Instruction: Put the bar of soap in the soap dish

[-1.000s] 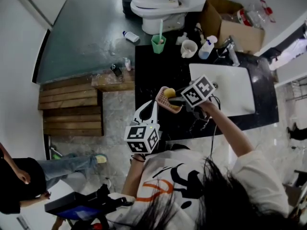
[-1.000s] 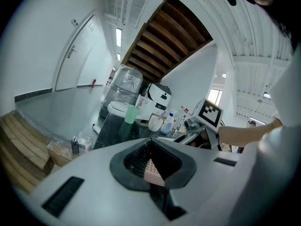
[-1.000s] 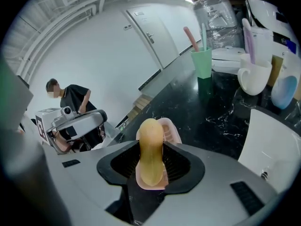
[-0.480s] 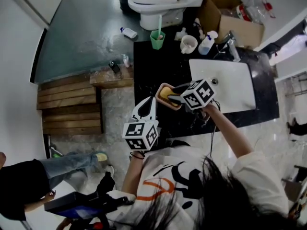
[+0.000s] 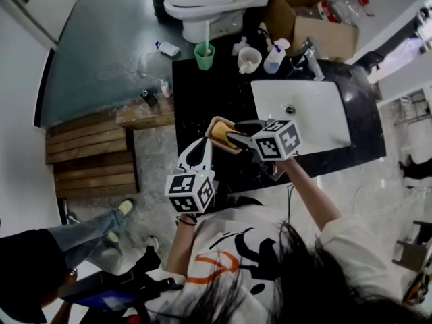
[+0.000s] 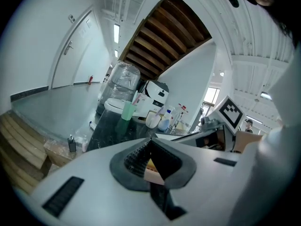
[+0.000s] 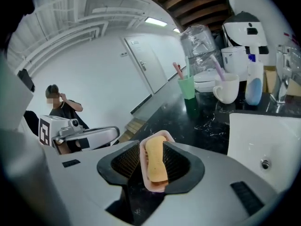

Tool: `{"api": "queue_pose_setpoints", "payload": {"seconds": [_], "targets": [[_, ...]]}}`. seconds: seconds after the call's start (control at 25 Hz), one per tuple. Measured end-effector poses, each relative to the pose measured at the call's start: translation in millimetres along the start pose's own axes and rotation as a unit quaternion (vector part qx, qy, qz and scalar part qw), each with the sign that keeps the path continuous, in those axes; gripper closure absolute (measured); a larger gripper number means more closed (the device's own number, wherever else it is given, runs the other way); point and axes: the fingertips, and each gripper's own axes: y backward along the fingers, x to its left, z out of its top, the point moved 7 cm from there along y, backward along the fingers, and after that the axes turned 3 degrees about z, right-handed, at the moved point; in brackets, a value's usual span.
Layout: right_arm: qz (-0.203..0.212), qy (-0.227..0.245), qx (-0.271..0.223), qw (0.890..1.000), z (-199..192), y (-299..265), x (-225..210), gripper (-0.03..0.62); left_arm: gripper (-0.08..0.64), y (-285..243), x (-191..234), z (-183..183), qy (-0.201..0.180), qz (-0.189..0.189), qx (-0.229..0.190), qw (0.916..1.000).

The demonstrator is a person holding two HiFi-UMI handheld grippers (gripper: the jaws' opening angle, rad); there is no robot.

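Note:
The yellow bar of soap [image 5: 220,133] lies lengthwise in the pink soap dish [image 5: 228,148]. My right gripper [image 5: 233,136] is shut on the dish and holds it in the air over the front of the black counter [image 5: 202,96]. In the right gripper view the soap [image 7: 156,159] fills the dish [image 7: 151,187], which sits between the ribbed pads. My left gripper [image 5: 204,143] hangs just left of the dish with its jaws together and nothing in them. In the left gripper view [image 6: 150,142] a sliver of the dish shows beyond the jaws.
A white sink [image 5: 304,113] with a faucet [image 5: 312,56] is set in the counter's right half. At the counter's back stand a green cup [image 5: 204,55], a white mug [image 5: 248,59] and a spray bottle [image 5: 273,58]. Wooden steps [image 5: 88,147] lie left; a person [image 5: 34,275] sits lower left.
The right gripper with the dish has drifted slightly left, closer to the left gripper's tips. The soap, seen at the dish's upper end a second ago, now lies flat in it.

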Motion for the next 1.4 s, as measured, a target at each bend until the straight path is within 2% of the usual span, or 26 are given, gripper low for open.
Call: {"api": "queue_pose_setpoints", "payload": {"seconds": [0.04, 0.12, 0.28, 0.8, 1.4], "targets": [[-0.003, -0.006, -0.013, 1.0, -2, 5, 2, 0.433, 0.558, 0, -2, -1, 0.0, -0.001, 0.0, 1.0], [-0.011, -0.014, -0.038, 0.999, -6, 13, 6, 0.48, 0.558, -1, -7, -1, 0.001, -0.004, -0.001, 1.0], [-0.02, -0.023, -0.077, 0.997, -13, 19, 16, 0.513, 0.558, 0, -14, -1, -0.005, -0.007, -0.002, 1.0], [-0.005, -0.081, -0.149, 0.986, -42, 50, 37, 0.515, 0.558, 12, -47, -19, -0.019, -0.009, 0.005, 0.9998], [0.006, -0.093, -0.17, 0.981, -103, 103, 56, 0.515, 0.558, 47, -108, -62, -0.016, 0.007, 0.001, 0.9998]]}}
